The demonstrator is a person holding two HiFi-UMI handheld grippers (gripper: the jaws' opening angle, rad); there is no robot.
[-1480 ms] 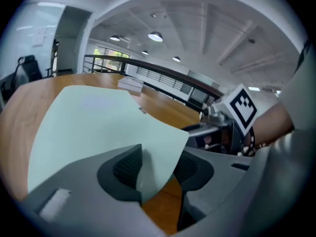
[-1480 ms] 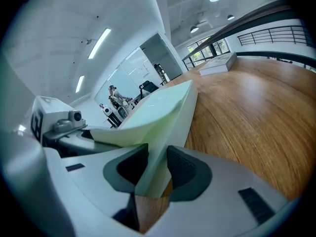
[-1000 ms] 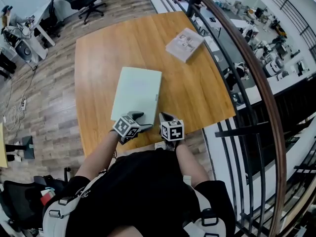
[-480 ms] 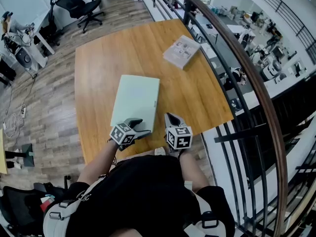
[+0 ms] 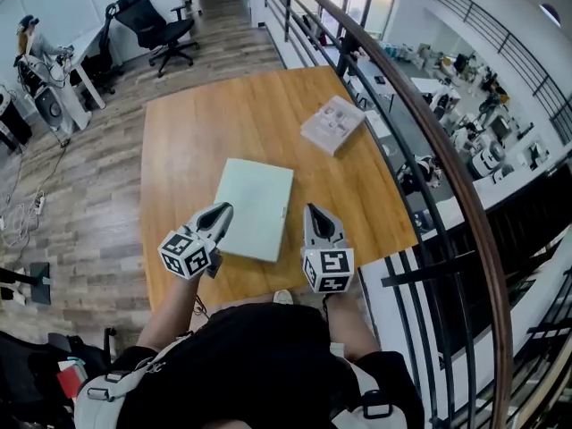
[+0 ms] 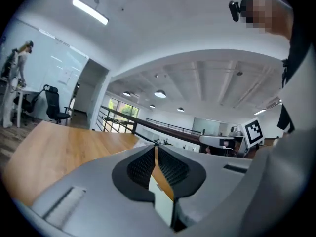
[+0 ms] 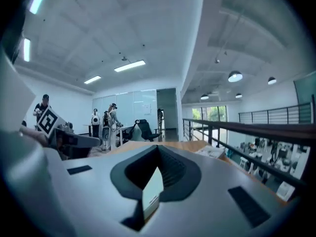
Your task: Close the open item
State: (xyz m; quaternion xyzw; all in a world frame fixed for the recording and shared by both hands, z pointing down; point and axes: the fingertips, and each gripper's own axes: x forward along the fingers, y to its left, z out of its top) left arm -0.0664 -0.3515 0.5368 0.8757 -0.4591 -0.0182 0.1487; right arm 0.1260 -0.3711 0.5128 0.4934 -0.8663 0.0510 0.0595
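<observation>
A closed pale-green laptop (image 5: 254,208) lies flat on the wooden table (image 5: 179,141). A booklet (image 5: 332,124) lies well apart from it at the far right edge, beside the railing (image 5: 429,141). The left gripper (image 5: 222,211) is at the laptop's left edge, jaws closing with nothing between them, and the right gripper (image 5: 313,213) is just right of the laptop, jaws together, both pointing away from the person.

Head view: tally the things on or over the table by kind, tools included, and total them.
Laptop: 1
Booklet: 1
Tool: 2, the left tool, its jaws closing with nothing between them, and the right tool
Total: 4
</observation>
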